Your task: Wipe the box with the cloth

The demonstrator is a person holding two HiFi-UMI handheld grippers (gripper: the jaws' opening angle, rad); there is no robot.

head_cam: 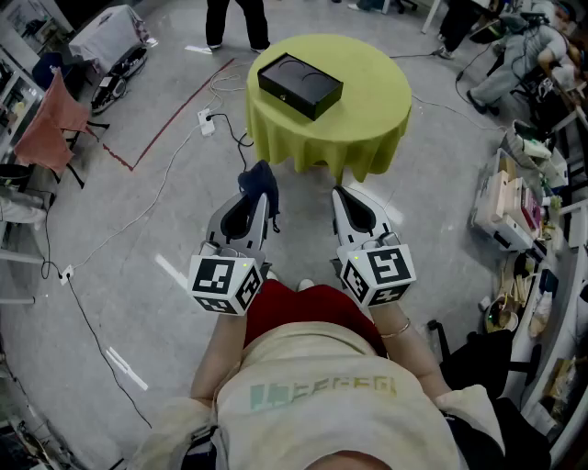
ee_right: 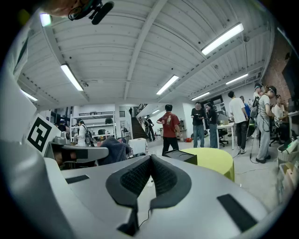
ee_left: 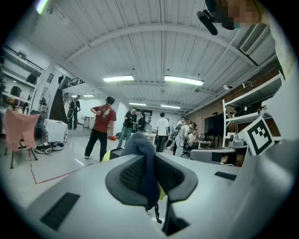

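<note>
Round yellow-green table (head_cam: 377,101) — pink chair (head_cam: 48,127) aside

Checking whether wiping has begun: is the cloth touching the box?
Apart. Head view: the cloth, held by the left gripper, hangs over floor, short of the box on the table.

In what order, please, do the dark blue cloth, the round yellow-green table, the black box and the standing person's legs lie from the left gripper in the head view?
1. The dark blue cloth: pinched in the left gripper.
2. The round yellow-green table: just ahead, slightly right.
3. The black box: on the table's left part.
4. The standing person's legs: on the floor beyond the table.
</note>
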